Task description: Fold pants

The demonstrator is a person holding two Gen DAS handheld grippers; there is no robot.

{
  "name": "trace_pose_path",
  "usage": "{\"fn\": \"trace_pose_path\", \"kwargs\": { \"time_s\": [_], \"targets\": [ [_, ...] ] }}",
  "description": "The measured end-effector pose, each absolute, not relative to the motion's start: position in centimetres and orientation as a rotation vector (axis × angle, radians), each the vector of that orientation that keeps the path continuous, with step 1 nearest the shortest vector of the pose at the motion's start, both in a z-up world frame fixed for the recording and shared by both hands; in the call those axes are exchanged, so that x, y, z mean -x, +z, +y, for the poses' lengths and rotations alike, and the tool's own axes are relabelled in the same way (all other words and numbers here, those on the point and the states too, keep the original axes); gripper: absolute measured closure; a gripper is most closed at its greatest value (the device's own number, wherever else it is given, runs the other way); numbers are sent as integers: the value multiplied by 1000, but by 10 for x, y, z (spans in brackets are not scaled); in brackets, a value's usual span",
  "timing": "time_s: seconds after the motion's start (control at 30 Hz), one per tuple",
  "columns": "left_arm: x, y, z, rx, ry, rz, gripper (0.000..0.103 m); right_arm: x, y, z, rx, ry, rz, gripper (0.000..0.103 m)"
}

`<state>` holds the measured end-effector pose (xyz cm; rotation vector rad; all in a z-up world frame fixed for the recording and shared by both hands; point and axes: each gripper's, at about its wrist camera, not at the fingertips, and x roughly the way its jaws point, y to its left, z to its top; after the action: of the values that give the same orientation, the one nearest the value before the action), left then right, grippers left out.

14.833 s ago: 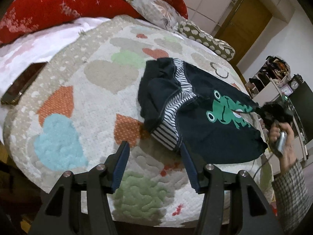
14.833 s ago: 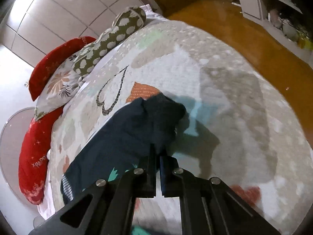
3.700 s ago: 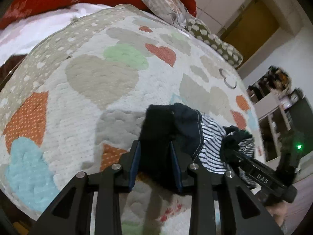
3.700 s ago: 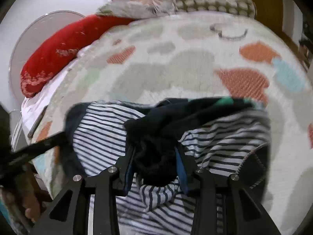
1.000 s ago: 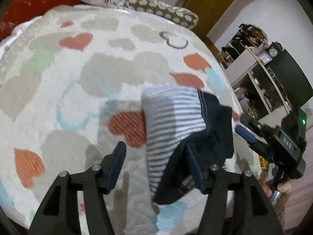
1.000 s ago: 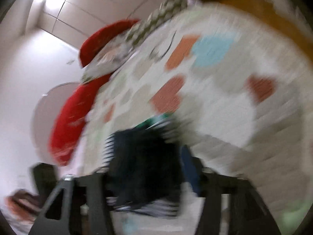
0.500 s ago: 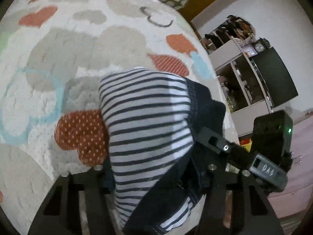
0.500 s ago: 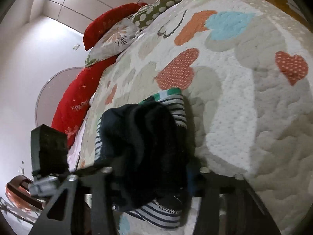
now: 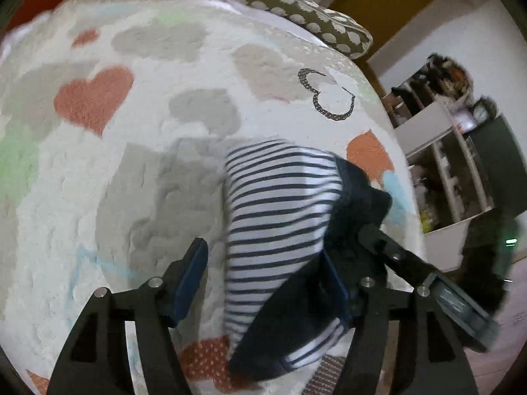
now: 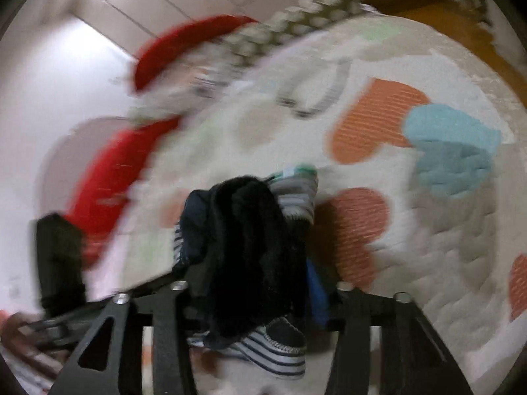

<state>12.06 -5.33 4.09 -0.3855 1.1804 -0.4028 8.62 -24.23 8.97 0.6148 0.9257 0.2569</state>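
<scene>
The pants (image 9: 280, 217) lie folded into a small bundle on the heart-patterned quilt (image 9: 98, 164), striped lining outward and navy cloth on the right. My left gripper (image 9: 263, 279) straddles the bundle with its jaws opening. Its left pad (image 9: 192, 273) stands clear of the cloth, while the right pad is against the navy edge. My right gripper (image 9: 364, 230) reaches into the navy fold from the right. The blurred right wrist view has the pants (image 10: 250, 247) heaped between the right gripper (image 10: 253, 296) fingers, whose jaws are opening. One blue pad (image 10: 316, 293) is showing and the other is hidden by cloth.
An olive dotted pillow (image 9: 296, 10) and a red pillow (image 10: 184, 42) lie at the head of the bed. The quilt's edge drops off just right of the bundle. Beyond it are an open shelf unit (image 9: 444, 164) and wooden floor (image 10: 461, 23).
Both grippers have swung with the bundle toward the pillows. The left gripper's left pad, hidden under the cloth half a second ago, now stands free of it. The right blue pad shows more.
</scene>
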Motion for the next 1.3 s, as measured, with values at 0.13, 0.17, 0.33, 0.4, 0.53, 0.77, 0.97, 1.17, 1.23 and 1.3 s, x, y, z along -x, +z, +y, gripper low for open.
{"fn": "trace_pose_path", "kwargs": {
  "time_s": [0.13, 0.17, 0.33, 0.4, 0.53, 0.77, 0.97, 1.17, 1.23, 1.3],
  "targets": [
    [-91, 67, -32, 403, -398, 1066, 37, -73, 94, -262, -669, 241, 877, 48],
    [-84, 72, -30, 396, -395, 1043, 37, -63, 104, -268, -668, 226, 830, 48],
    [-62, 65, -47, 362, -454, 1039, 37, -39, 129, -273, -797, 414, 715, 52],
    [-62, 45, -58, 325, -441, 1092, 37, -46, 119, -259, -857, 500, 748, 52],
    [-60, 20, -65, 323, -422, 1146, 37, -54, 80, -249, -870, 398, 853, 52],
    [-27, 50, -54, 255, -414, 1074, 36, -35, 86, -267, -847, 304, 806, 51],
    [13, 67, -40, 190, -306, 977, 36, -18, 119, -262, -747, 305, 742, 51],
    [33, 67, -22, 181, -216, 954, 36, -54, 148, -213, -666, 456, 772, 51],
    [37, 67, -19, 185, -204, 956, 35, -72, 142, -203, -694, 493, 806, 51],
    [40, 67, -16, 180, -196, 955, 35, -98, 122, -191, -754, 498, 887, 51]
  ]
}}
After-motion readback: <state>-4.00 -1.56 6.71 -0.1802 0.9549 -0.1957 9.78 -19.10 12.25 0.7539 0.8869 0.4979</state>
